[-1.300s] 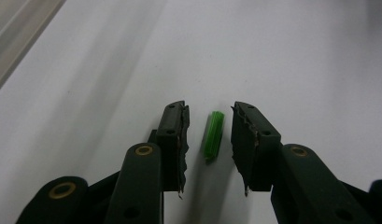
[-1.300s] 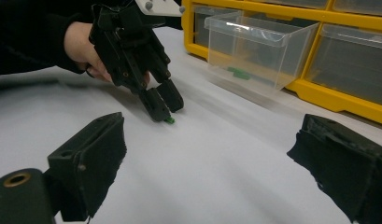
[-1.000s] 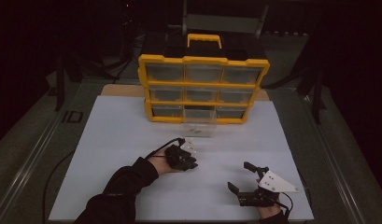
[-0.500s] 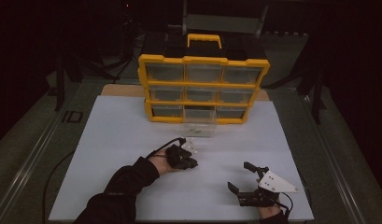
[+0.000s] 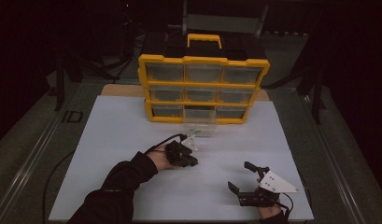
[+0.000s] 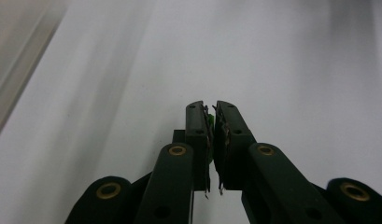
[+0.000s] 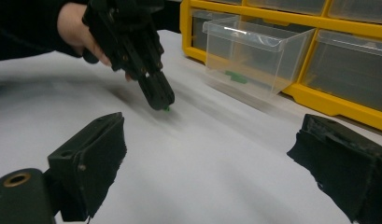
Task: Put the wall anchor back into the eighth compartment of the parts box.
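My left gripper [image 5: 192,161] [image 6: 210,109] [image 7: 161,101] points down at the white mat, shut on a small green piece [image 6: 209,120] [image 7: 166,108] that peeks out between its tips, at or just above the surface. Behind it a clear plastic drawer [image 5: 201,126] [image 7: 256,56] stands pulled out of the yellow organizer [image 5: 203,88] [image 7: 357,37], with another green piece [image 7: 236,77] lying inside. My right gripper [image 5: 241,176] [image 7: 212,154] rests low at the mat's near right, open, nothing between its fingers.
The organizer has three rows of clear drawers and a yellow handle [image 5: 204,39] on top. The white mat [image 5: 109,135] covers the table [image 5: 62,121]. A cable [image 5: 53,177] trails off the left side.
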Demonstrator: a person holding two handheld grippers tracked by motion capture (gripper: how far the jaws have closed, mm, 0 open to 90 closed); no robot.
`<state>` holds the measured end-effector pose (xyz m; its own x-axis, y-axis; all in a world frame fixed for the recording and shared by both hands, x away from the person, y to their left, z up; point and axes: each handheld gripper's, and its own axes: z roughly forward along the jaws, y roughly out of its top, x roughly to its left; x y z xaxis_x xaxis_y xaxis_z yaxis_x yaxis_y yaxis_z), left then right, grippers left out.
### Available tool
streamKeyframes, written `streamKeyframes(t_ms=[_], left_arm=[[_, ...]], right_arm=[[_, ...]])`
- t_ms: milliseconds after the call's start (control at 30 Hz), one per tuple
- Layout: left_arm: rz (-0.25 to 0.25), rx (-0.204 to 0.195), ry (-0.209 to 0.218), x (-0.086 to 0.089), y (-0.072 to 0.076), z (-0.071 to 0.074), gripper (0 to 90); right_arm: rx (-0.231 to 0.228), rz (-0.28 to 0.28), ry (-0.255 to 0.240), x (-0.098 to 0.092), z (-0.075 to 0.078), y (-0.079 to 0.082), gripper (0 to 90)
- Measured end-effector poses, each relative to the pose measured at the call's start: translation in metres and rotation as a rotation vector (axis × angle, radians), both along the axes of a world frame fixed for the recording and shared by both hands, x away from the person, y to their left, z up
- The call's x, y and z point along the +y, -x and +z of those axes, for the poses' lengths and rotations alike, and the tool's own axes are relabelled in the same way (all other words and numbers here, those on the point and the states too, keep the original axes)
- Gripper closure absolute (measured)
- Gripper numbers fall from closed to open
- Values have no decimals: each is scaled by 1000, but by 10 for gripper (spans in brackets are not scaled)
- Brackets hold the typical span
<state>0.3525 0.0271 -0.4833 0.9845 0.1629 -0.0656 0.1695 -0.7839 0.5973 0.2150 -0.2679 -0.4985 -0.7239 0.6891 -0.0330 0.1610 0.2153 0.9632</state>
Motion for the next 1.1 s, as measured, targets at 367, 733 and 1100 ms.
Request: streamKeyframes(t_ms=[367,733,1100], left_arm=[[-7,-18,43,7,-7,35,842],[-9,-50,81,11,-15,72,842],[-3,-85,108,14,-29,105,842]], right_arm=[[-1,-5,-1,0,0,0,82],[0,-3,-3,0,0,0,82],[0,-3,-5,-1,0,0,82]])
